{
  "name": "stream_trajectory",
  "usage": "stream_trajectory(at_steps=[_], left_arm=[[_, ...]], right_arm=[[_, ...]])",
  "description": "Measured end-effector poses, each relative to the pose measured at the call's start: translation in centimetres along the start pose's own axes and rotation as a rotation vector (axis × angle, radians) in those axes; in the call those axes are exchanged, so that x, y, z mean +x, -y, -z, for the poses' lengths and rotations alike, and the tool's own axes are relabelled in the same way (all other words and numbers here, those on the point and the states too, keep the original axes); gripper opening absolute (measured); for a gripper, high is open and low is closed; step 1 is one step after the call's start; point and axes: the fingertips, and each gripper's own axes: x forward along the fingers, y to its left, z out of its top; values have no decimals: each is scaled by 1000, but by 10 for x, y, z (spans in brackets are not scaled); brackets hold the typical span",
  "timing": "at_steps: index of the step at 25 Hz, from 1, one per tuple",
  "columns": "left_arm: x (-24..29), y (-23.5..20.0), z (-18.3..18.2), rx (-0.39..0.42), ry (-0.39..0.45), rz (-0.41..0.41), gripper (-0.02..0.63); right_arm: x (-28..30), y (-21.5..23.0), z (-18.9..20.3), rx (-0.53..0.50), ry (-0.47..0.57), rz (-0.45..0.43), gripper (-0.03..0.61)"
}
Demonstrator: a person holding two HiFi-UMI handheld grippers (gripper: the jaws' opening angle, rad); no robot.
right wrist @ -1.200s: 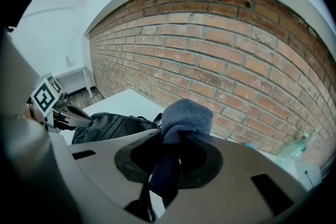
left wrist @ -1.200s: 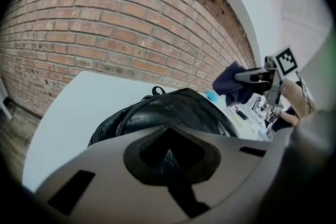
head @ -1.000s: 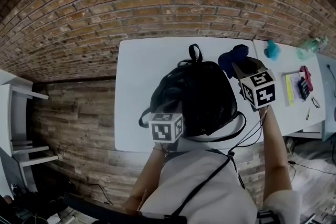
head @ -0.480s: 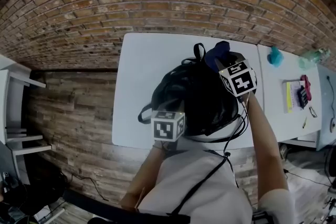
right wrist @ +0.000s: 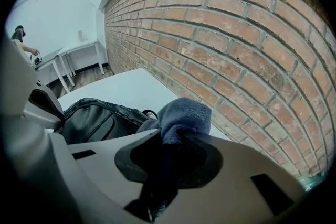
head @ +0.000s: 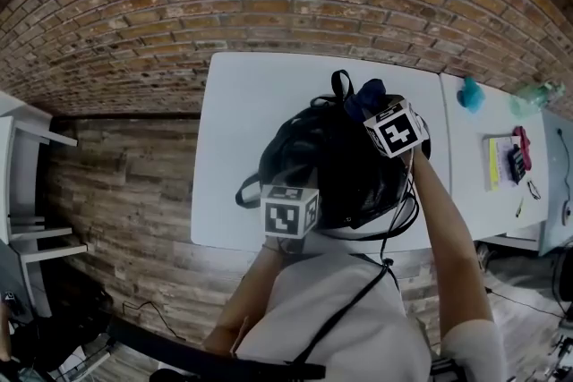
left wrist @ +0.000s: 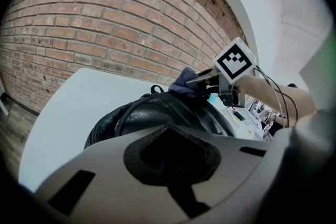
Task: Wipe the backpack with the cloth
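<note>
A black backpack [head: 340,161] lies on the white table [head: 242,121]. My right gripper [head: 372,107] is shut on a blue cloth [head: 365,97] and holds it against the far top of the bag, beside the carry loop. In the right gripper view the cloth [right wrist: 184,113] bulges out between the jaws of the right gripper [right wrist: 173,149], with the backpack [right wrist: 97,120] below to the left. My left gripper [head: 294,194] sits at the bag's near edge, shut on black backpack material. In the left gripper view the left gripper [left wrist: 170,147] has the backpack [left wrist: 152,113] rising just beyond it.
A brick wall runs behind the table. A second white table [head: 474,165] at the right carries a teal object [head: 471,94] and small tools [head: 517,148]. White shelving [head: 22,192] stands at the far left. The person's body is at the table's near edge.
My right gripper has carried the cloth leftward from beside the bag's far right corner onto its top by the loop. The left gripper and the backpack have stayed put.
</note>
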Motion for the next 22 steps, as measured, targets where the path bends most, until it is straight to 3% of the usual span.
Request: stream_trajectory(at_steps=[22], left_arm=[[-3,-3,6,-4,-6,-20,4]], right_arm=[[-19,-17,30,-10,-100,-53,75]])
